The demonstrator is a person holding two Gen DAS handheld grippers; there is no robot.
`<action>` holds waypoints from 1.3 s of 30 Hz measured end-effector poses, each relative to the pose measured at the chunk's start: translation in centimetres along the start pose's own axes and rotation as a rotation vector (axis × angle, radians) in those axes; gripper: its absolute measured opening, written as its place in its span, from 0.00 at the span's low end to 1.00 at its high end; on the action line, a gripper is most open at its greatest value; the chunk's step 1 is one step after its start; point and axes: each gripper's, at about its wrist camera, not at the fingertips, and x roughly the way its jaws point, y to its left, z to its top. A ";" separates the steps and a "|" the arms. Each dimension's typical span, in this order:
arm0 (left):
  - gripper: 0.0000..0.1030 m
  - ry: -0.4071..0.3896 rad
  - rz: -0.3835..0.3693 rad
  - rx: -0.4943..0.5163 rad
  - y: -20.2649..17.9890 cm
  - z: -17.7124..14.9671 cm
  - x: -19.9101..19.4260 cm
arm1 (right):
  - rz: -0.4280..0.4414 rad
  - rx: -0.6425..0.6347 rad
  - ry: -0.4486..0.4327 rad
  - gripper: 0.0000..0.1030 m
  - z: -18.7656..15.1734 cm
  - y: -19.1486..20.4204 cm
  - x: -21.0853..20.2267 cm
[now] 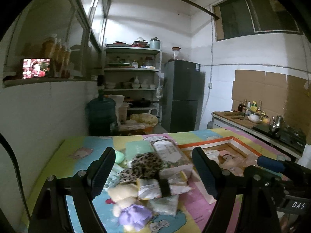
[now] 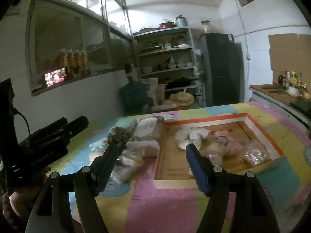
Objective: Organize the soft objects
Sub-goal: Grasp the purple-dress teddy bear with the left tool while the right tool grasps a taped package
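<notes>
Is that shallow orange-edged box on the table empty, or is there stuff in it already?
Not empty. The box already holds a white soft item, something pink and a clear bag.

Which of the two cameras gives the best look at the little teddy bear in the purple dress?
The left wrist view: the teddy bear lies close and whole, between the hand-held gripper's open fingers. The right wrist view does not clearly show it; the pile there is blurred.

leopard-print cloth [image 1: 144, 165], orange-rimmed box [image 2: 258, 134], pastel patchwork tablecloth [image 2: 155, 200]
</notes>
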 end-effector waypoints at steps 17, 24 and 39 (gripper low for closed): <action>0.79 0.016 0.049 -0.060 5.6 -1.9 -1.9 | 0.050 -0.045 0.071 0.72 -1.7 3.3 2.3; 0.79 0.038 0.066 -0.090 7.8 -2.7 -1.9 | 0.091 -0.082 0.104 0.72 -2.5 4.4 4.0; 0.79 0.305 -0.058 -0.174 7.1 -7.4 5.3 | 0.120 -0.068 0.147 0.72 -3.6 4.2 5.7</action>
